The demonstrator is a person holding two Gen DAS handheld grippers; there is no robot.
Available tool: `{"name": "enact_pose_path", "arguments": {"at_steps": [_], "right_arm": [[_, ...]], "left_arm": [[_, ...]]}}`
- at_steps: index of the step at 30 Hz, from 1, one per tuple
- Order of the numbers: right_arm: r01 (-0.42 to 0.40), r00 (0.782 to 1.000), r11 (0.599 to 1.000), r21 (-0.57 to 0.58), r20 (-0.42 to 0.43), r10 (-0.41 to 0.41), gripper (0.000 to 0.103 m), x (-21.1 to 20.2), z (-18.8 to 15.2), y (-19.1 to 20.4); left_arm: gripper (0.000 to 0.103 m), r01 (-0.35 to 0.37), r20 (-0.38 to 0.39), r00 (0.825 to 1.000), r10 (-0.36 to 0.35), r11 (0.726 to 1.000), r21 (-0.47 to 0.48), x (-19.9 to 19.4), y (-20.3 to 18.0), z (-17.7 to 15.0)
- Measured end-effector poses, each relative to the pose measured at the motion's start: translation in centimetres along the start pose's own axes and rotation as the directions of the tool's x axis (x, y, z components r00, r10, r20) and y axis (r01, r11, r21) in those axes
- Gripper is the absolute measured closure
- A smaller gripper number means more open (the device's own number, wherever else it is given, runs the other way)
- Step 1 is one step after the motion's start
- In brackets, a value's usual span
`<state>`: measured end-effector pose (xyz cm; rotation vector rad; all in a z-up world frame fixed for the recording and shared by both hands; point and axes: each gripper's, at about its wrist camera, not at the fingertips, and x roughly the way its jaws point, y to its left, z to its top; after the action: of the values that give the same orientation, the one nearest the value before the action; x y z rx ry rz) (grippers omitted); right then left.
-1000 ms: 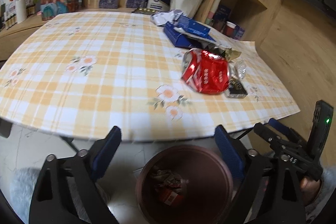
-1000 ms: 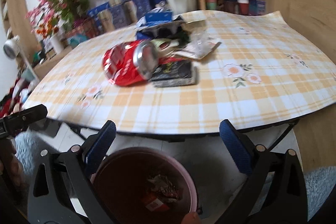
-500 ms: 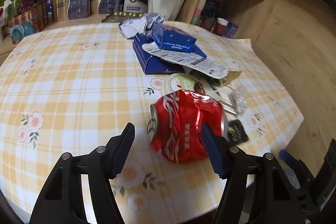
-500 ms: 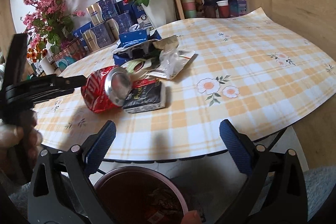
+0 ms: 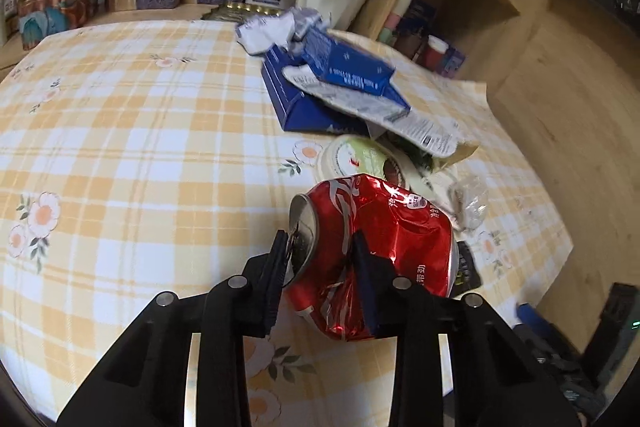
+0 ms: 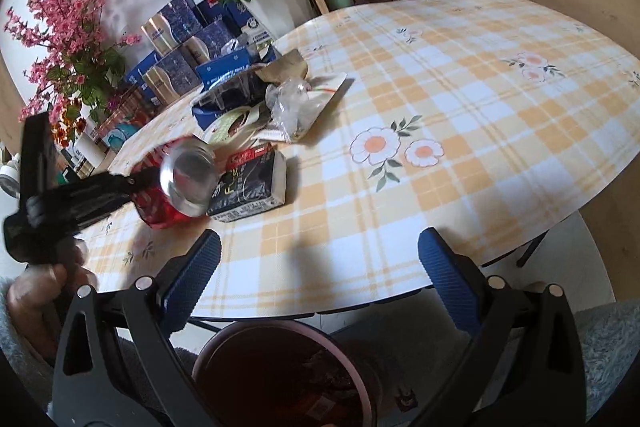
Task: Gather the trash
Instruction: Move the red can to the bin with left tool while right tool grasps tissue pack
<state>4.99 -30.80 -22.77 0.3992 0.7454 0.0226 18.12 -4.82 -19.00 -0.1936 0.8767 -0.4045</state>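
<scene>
1. The crushed red can [image 5: 376, 247] lies on its side on the counter [image 5: 140, 147].
2. The left gripper [image 5: 320, 251] has just been closing; its fingers [image 5: 362, 263] seem to pinch the can's top end.
3. The right gripper [image 6: 320, 259] has its fingers spread wide, holding nothing, above the brown bin [image 6: 280, 371].

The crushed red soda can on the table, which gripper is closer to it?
Left. The left gripper has just closed its jaws across the crushed red soda can, pads pressing it. The right gripper hangs open at the table edge above the trash bin, well short of the can.
</scene>
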Motion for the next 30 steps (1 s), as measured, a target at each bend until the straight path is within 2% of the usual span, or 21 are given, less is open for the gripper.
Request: {"name": "enact_pose_path", "arguments": {"at_steps": [6, 10, 14, 20, 25, 27, 29, 30], "right_arm": [[0.016, 0.999, 0.997, -0.075, -0.031, -0.018, 0.006, 1.2, 0.7, 2.1], [0.053, 0.998, 0.982, -0.181, -0.006, -0.055, 0.006, 2.3, 1.9, 4.4], [0.063, 0.997, 0.972, -0.225, -0.03, -0.072, 0.006, 4.4, 2.6, 6.0], [0.1, 0.988, 0.962, -0.252, -0.087, -0.125, 0.005, 7.5, 2.9, 7.2], [0.141, 0.979, 0.941, -0.307, -0.099, -0.179, 0.007, 8.3, 2.9, 8.1], [0.146, 0.978, 0.931, -0.334, -0.09, -0.186, 0.015, 8.2, 2.8, 8.3], [0.122, 0.981, 0.926, -0.358, -0.096, -0.167, 0.032, 8.0, 2.7, 8.6], [0.122, 0.981, 0.923, -0.365, -0.098, -0.168, 0.035, 7.9, 2.8, 8.7]], "left_arm": [[0.072, 0.0, 0.058, 0.998, 0.001, 1.0, -0.017, -5.3, 1.4, -1.1], [0.072, -0.029, 0.07, 0.997, 0.026, 0.999, 0.032, -8.2, 1.8, -3.0], [0.072, -0.047, 0.064, 0.997, 0.042, 0.995, 0.086, -10.4, 2.0, -5.3], [0.072, -0.066, 0.058, 0.997, 0.058, 0.985, 0.161, -12.3, 1.9, -7.7], [0.072, -0.047, 0.039, 0.998, 0.04, 0.977, 0.21, -12.7, 1.5, -9.3], [0.072, -0.041, 0.029, 0.999, 0.035, 0.973, 0.228, -12.5, 1.2, -9.5], [0.072, -0.03, 0.021, 0.999, 0.025, 0.97, 0.243, -12.4, 0.9, -9.8], [0.072, -0.024, 0.018, 1.0, 0.02, 0.967, 0.255, -12.3, 0.7, -9.9]]}}
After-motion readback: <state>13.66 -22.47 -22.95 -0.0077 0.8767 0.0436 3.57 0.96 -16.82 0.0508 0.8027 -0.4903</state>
